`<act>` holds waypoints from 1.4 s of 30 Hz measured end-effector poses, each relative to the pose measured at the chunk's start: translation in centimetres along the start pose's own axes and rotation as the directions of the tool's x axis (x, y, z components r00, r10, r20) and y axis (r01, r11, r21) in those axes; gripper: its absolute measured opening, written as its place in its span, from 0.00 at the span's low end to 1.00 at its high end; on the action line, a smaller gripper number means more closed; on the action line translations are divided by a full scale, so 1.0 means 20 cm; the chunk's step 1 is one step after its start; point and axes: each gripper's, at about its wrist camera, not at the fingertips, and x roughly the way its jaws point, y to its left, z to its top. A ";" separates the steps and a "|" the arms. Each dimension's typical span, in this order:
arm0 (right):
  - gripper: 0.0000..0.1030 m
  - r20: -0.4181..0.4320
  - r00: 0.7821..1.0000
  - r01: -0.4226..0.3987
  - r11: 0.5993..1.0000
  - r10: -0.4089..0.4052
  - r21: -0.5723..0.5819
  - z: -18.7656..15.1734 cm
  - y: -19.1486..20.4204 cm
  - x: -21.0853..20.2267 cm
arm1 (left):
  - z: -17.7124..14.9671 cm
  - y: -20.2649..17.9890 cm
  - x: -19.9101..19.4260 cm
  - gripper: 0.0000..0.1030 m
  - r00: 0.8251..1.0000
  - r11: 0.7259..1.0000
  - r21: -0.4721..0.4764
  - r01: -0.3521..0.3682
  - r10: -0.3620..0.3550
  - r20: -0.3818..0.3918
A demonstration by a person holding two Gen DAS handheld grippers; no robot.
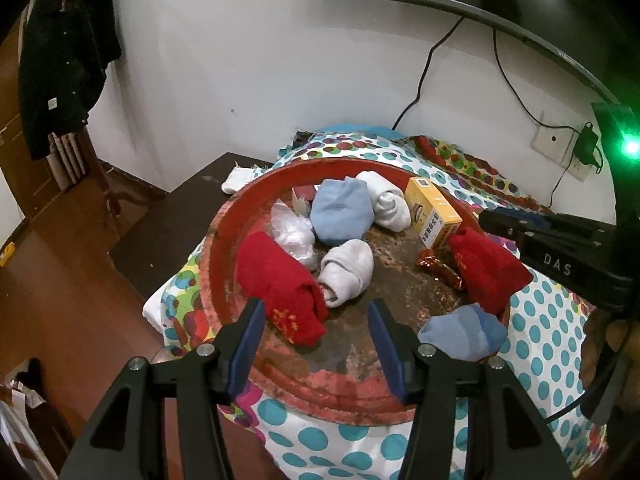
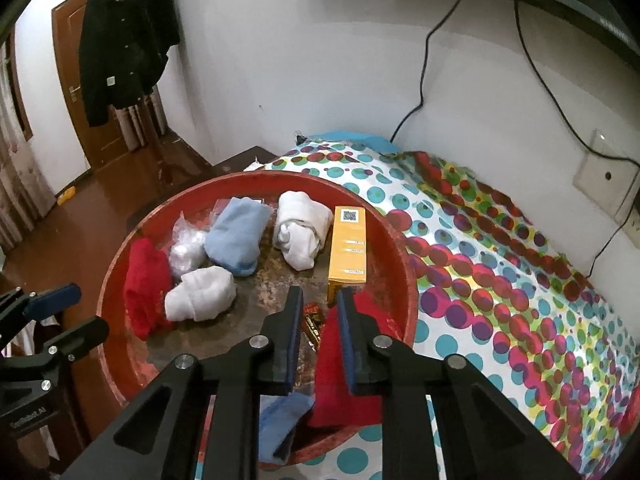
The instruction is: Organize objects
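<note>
My left claw (image 1: 316, 344) hangs spread over the near rim of the red tray (image 1: 224, 236), beside a red sock (image 1: 280, 284). My right claw (image 2: 318, 336) is narrowed, gripping nothing, above another red sock (image 2: 344, 392) at the tray's near-right edge.

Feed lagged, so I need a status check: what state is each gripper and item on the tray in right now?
left gripper: open, empty, over the tray's near side
right gripper: partly open, empty, above a red sock
red tray: resting on the dotted cloth
yellow box: lying flat, closed
white sock roll: rolled up
light blue sock: draped over the tray rim
</note>
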 end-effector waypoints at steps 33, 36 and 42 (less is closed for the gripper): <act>0.99 -0.161 0.961 0.235 0.970 -0.223 0.055 -0.22 0.25 -0.23 | 0.08 0.03 0.10 0.53 0.988 0.996 -0.063 -0.067 0.057 -0.144; 0.99 -0.171 0.961 0.230 0.972 -0.218 0.056 -0.22 0.25 -0.22 | 0.07 0.04 0.11 0.53 0.981 0.993 -0.050 -0.106 0.097 -0.169; 0.99 -0.217 0.957 0.210 0.976 -0.194 0.050 -0.25 0.26 -0.18 | 0.06 0.03 0.14 0.53 0.975 0.993 -0.035 -0.116 0.107 -0.195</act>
